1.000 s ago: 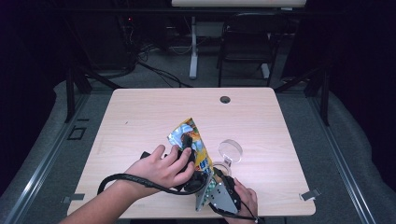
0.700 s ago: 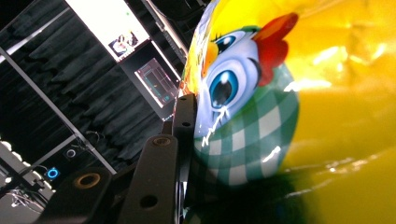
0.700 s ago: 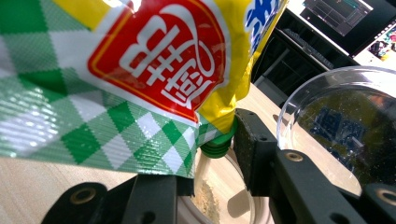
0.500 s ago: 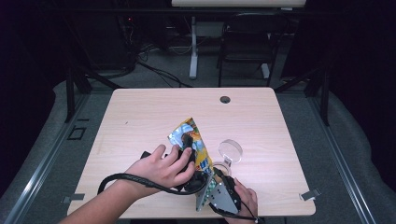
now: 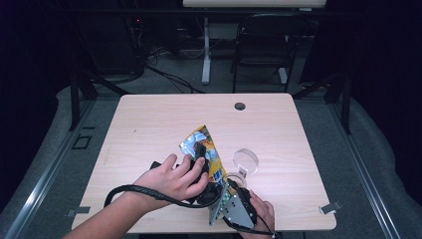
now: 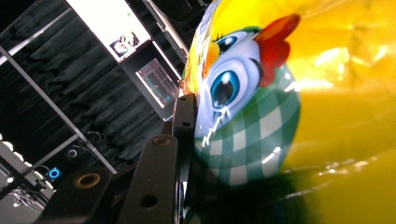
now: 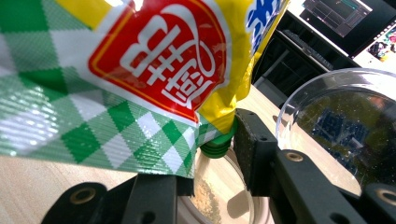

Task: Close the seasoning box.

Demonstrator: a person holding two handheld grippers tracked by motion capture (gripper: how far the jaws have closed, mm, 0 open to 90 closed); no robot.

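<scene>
Seasoning pouch [image 5: 205, 152] stood tilted near the desk's front edge, its long axis slanting down to a green spout [image 7: 218, 145] just above the clear jar [image 7: 219, 196]. Left gripper [image 5: 199, 164] clamped its upper body; right gripper [image 7: 205, 154] pinched the spout end. It was glossy yellow with green checks and a cartoon chicken.

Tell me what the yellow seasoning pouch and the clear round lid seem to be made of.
The yellow seasoning pouch with green checks looks like glossy plastic film, silvery foil-like at its upper edge: it creases and throws bright glints. Its green screw spout seems moulded plastic. The clear round lid looks like rigid transparent plastic or glass; which one, the look leaves open.
</scene>
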